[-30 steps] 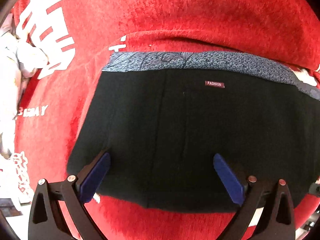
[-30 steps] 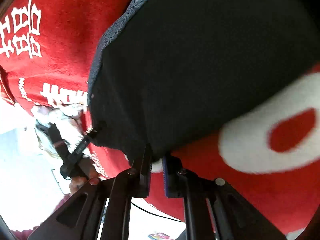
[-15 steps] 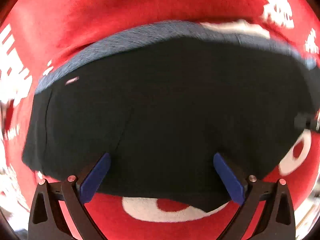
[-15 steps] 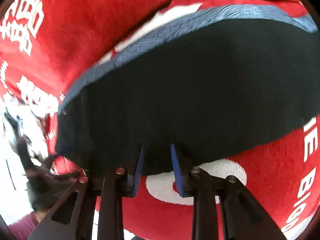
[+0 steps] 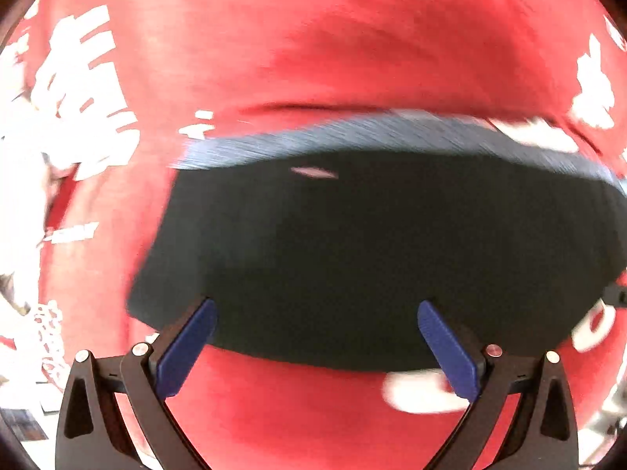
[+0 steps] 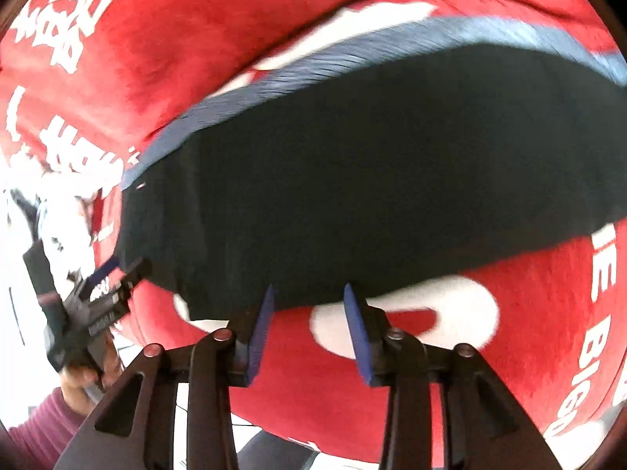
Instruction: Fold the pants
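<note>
The black pants (image 5: 372,250) lie folded flat on the red blanket (image 5: 333,47), with a grey-blue waistband (image 5: 392,133) along the far edge. They also show in the right wrist view (image 6: 372,180). My left gripper (image 5: 315,337) is wide open and empty at the pants' near edge. It also shows at the left of the right wrist view (image 6: 113,274), by the pants' corner. My right gripper (image 6: 307,305) is partly open and empty, its blue fingertips (image 6: 266,313) at the pants' near hem.
The red blanket has white lettering (image 6: 62,4) and covers the whole surface. A white crumpled cloth (image 5: 15,180) lies at the left edge. The holder's hand in a maroon sleeve (image 6: 43,423) is at lower left.
My right gripper has opened and let go of the pants' hem. The left gripper stayed open and swung to the right and back along the pants' edge.
</note>
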`<action>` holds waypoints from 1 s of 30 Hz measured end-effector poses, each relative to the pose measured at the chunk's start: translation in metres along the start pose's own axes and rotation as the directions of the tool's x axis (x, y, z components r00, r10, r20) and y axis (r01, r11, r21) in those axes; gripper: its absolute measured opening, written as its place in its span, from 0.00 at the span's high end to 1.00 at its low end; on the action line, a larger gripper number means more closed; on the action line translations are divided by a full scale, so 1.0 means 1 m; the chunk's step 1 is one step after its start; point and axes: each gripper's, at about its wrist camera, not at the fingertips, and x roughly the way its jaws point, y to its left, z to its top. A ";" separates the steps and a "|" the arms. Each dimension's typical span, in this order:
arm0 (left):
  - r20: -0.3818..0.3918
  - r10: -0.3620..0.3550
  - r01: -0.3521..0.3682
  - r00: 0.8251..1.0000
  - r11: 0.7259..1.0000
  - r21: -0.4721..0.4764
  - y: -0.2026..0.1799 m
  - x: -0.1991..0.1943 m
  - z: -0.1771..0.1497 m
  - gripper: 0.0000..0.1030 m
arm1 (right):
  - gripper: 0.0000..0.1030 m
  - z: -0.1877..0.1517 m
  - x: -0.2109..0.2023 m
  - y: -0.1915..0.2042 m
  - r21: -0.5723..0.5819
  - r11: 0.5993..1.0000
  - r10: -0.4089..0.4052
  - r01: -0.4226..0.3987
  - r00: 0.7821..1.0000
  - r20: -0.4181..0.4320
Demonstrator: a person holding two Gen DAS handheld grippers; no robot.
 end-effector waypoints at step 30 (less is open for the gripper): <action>-0.076 -0.402 0.394 0.913 0.914 -0.101 0.157 0.063 -0.015 0.86 | 0.55 0.018 0.117 0.199 -0.305 0.943 0.047 -0.133 0.961 -0.273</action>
